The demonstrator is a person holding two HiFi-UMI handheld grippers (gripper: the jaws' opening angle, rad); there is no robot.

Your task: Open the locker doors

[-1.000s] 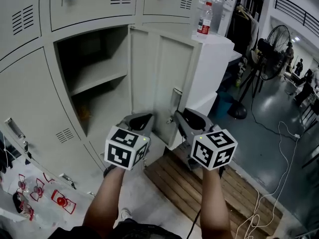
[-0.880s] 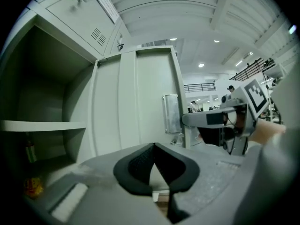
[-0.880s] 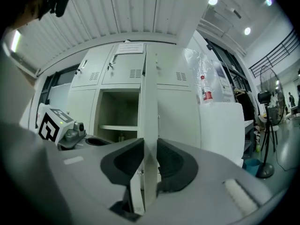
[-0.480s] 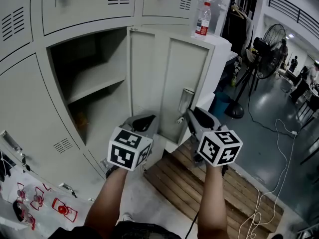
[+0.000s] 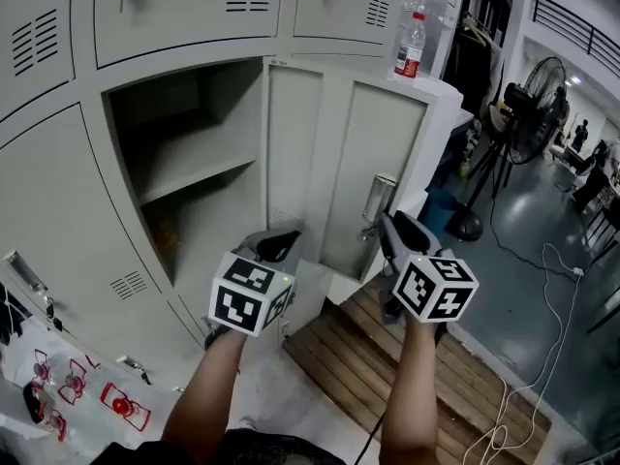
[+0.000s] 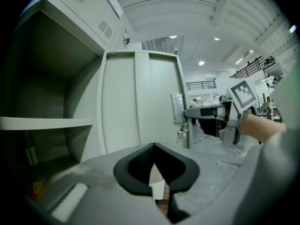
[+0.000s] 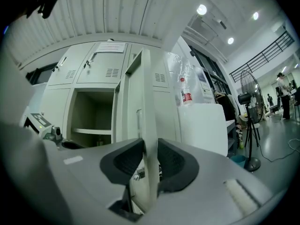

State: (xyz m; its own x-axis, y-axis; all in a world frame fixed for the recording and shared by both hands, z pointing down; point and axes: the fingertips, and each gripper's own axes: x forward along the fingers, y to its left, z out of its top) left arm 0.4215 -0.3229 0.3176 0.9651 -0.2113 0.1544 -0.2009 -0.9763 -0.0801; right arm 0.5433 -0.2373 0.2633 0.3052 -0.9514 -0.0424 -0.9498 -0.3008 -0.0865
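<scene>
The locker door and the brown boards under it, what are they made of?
The locker door looks like thin sheet metal painted pale grey. It is smooth and matte, with folded edges and pressed panels. The boards look like bare brown wood: separate slats with gaps between them, probably a pallet.

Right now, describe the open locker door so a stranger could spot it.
Find the wall of grey lockers. One compartment stands open, showing a shelf; the door is the panel swung out at its right. It alone shows its inner face and latch, and the right gripper clamps its edge.
</scene>
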